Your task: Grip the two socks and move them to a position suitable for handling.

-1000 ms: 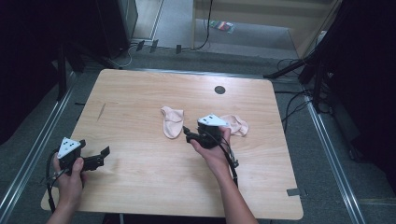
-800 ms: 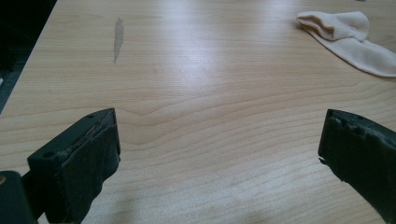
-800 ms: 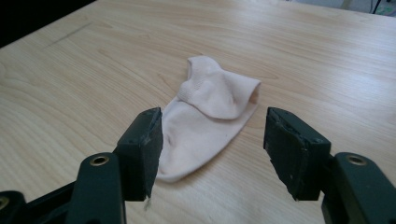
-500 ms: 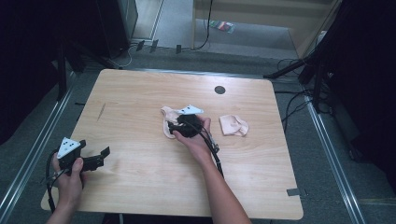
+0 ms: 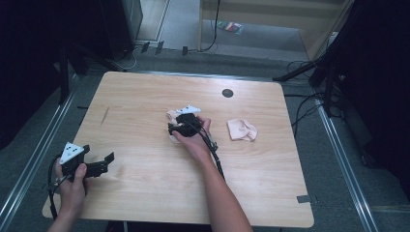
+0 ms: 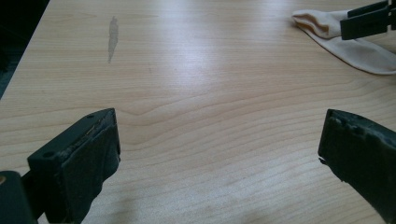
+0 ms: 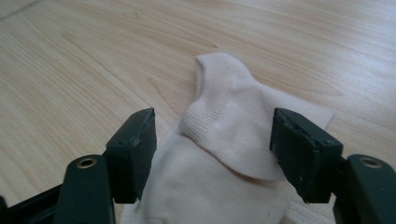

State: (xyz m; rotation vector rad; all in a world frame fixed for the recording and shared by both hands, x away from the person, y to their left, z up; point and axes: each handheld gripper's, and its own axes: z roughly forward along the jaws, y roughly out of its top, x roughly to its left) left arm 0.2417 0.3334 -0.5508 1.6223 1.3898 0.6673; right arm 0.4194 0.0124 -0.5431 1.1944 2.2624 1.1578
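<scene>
Two pale pink socks lie on the wooden table (image 5: 270, 183). My right gripper (image 5: 174, 129) is down over the middle sock (image 5: 170, 116), jaws pointing left. In the right gripper view the sock's ribbed cuff (image 7: 224, 135) lies between the pads, which stand apart and do not press on it; the right gripper (image 7: 215, 123) is open and its jaws have just been opening. The second sock (image 5: 241, 129) lies crumpled to the right, untouched. My left gripper (image 5: 107, 163) stays near the front left corner, open over bare wood. From the left gripper (image 6: 219, 140), the middle sock (image 6: 359, 49) shows far off.
A dark round hole (image 5: 227, 93) sits near the table's far edge. A grey streak (image 5: 105, 115) marks the wood at the left. Cables and dark stands surround the table on the floor. Bare wood lies between the two grippers.
My right hand has moved left from beside the right sock and lowered over the middle sock. The left hand has stayed where it was.
</scene>
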